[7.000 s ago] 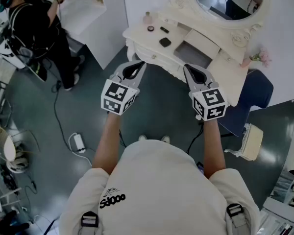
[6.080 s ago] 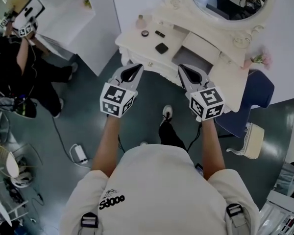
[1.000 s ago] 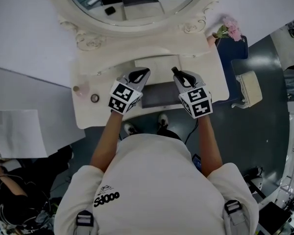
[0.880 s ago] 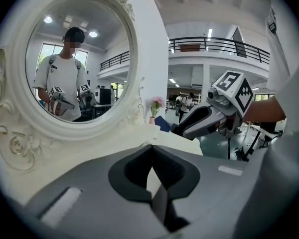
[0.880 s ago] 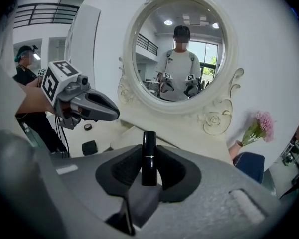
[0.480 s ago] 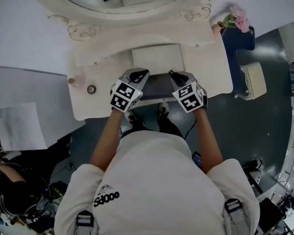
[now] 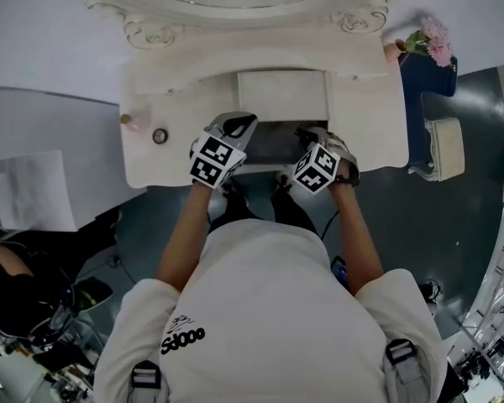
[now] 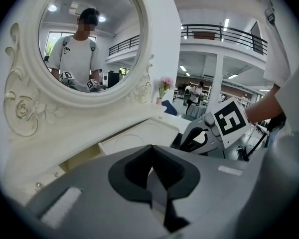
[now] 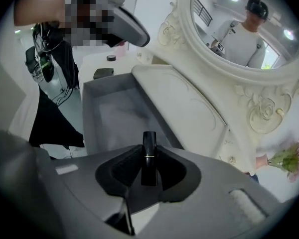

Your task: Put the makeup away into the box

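A black lipstick (image 9: 149, 156) stands upright between the jaws of my right gripper (image 9: 148, 169), which is shut on it. The lipstick's tip hangs above the open grey box (image 9: 112, 114) set into the white dressing table (image 7: 361, 124). In the head view my right gripper (image 7: 306, 134) is over the grey box (image 7: 269, 145) at its right end. My left gripper (image 7: 242, 124) is at the box's left end. In the left gripper view its jaws (image 8: 150, 169) are shut with nothing between them.
A black compact (image 9: 103, 73), a small round pot (image 7: 160, 135) and a pink bottle (image 7: 133, 122) sit on the table's left part. A white panel (image 7: 281, 95) lies behind the box, under the oval mirror (image 8: 84, 39). Pink flowers (image 7: 433, 44) stand at the table's right end.
Both grippers have come down toward the grey box. The right one dropped further and rolled, keeping the lipstick in its jaws.
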The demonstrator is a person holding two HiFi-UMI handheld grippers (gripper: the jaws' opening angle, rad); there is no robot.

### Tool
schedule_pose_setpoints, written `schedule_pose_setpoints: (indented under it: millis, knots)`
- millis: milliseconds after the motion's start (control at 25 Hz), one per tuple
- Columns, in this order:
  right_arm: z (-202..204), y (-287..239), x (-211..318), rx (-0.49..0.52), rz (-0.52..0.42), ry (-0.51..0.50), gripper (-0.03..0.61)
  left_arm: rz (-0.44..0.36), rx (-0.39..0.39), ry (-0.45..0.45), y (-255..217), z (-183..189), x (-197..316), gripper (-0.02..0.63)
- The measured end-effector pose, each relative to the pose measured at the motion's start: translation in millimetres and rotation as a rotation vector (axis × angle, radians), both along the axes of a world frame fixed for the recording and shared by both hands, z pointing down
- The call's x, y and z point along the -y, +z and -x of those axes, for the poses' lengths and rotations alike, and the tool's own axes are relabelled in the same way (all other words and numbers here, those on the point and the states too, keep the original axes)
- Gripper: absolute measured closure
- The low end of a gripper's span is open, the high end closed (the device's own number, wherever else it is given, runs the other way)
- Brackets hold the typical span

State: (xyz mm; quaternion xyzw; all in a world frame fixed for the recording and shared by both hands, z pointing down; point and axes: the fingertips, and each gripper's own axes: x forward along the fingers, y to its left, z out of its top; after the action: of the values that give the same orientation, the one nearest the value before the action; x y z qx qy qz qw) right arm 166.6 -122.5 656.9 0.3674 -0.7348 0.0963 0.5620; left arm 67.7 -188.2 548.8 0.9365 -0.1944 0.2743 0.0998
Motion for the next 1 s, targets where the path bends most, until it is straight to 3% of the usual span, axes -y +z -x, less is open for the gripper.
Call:
schedule_pose_setpoints:
  millis: [480, 560, 760, 1000]
  knots:
    - [3.6, 30.5, -6.9, -0.058, 0.1, -0.095, 0.48, 0.006, -0.01, -0.112, 2.1, 28.0, 1.2, 0.594]
    - [4.4, 29.7, -7.0, -0.05, 0.105, -0.097, 0.444, 0.003, -0.015, -0.13, 0.1, 34.8, 1.6, 0.594]
    - [13.1, 7.4, 2.1, 0.006, 0.067, -0.079, 0.413, -0.013, -0.035, -0.183, -9.3, 59.1, 3.3, 0.594]
    - [49.2, -47.2, 32.2, 0.185, -0.037, -0.034, 0.408, -0.047, -0.082, -0.288, -27.7, 104.5, 8.6, 0.594]
